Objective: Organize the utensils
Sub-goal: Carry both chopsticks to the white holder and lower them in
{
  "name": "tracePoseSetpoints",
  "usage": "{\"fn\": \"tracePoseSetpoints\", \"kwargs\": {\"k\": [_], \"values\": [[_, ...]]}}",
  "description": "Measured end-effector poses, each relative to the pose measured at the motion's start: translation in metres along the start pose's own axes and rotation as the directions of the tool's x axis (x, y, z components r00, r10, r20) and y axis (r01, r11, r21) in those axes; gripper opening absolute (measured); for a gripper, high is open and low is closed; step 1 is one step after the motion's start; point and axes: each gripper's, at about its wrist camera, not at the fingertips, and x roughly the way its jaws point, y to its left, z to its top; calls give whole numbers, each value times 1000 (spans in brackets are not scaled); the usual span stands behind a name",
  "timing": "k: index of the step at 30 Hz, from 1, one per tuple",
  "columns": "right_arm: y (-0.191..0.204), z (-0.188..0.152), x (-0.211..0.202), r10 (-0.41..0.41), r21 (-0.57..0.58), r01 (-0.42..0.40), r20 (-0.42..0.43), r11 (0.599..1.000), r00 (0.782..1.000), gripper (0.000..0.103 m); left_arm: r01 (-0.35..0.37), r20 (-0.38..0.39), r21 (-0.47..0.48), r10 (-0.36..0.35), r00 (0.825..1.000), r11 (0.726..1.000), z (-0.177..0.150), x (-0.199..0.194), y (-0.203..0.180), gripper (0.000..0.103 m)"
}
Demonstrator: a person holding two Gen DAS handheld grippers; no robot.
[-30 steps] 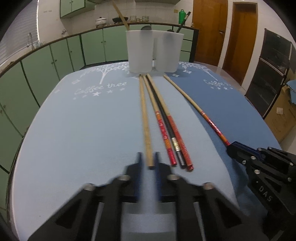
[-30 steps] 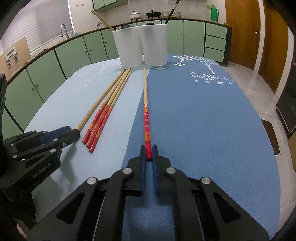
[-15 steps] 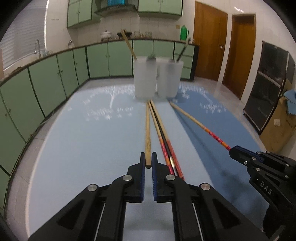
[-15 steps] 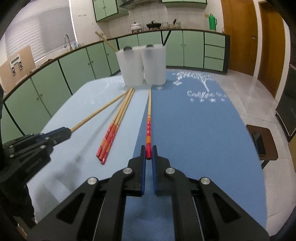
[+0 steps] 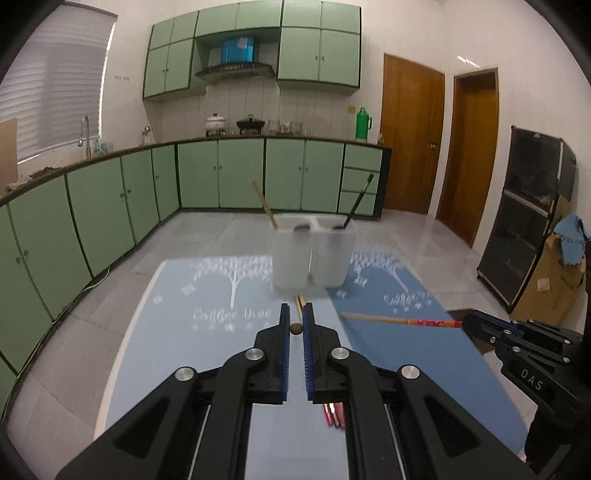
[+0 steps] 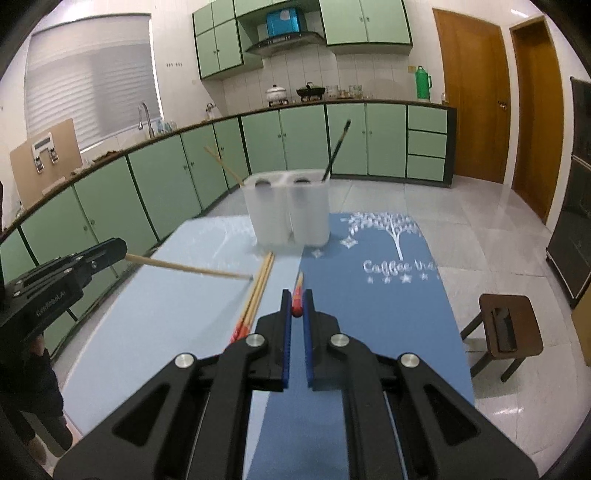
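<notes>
Above the blue printed table mat (image 6: pixel 388 314), left gripper (image 5: pixel 296 317) pinches a plain wooden chopstick (image 6: pixel 192 268), right gripper (image 6: pixel 296 302) a red-ended one (image 5: pixel 406 320); tip each steeply, then lower into the frosted plastic cups (image 6: pixel 288 210).

1. A home kitchen: green base cabinets (image 5: pixel 240 173) run along two walls, with matching wall cupboards (image 6: pixel 365 18) above.
2. A range hood (image 5: pixel 234 68) hangs over the cooking spot, where a white pot (image 6: pixel 277 92) and a dark wok (image 6: pixel 311 90) stand against white wall tiles.
3. A tap (image 5: pixel 85 133) stands under a window with blinds (image 6: pixel 92 92).
4. A green thermos flask (image 5: pixel 363 123) stands at the worktop's end, near two wooden doors (image 5: pixel 412 136).
5. The floor is pale, glossy tile (image 6: pixel 480 236).
</notes>
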Motion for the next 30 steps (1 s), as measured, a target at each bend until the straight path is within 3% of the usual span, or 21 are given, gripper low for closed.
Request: {"fn": "tracePoseSetpoints", "kwargs": {"k": [9, 22, 30], "values": [[6, 53, -11, 36, -35, -34, 53, 999, 998, 5, 42, 61, 3, -42, 997, 999, 38, -4, 2, 6], [14, 119, -20, 112, -103, -105, 67, 989, 991, 5, 95, 117, 43, -100, 988, 994, 77, -4, -6, 6], [13, 169, -42, 140, -142, -119, 145, 983, 980, 5, 104, 234, 51, -113, 966, 993, 127, -9, -7, 6]]}}
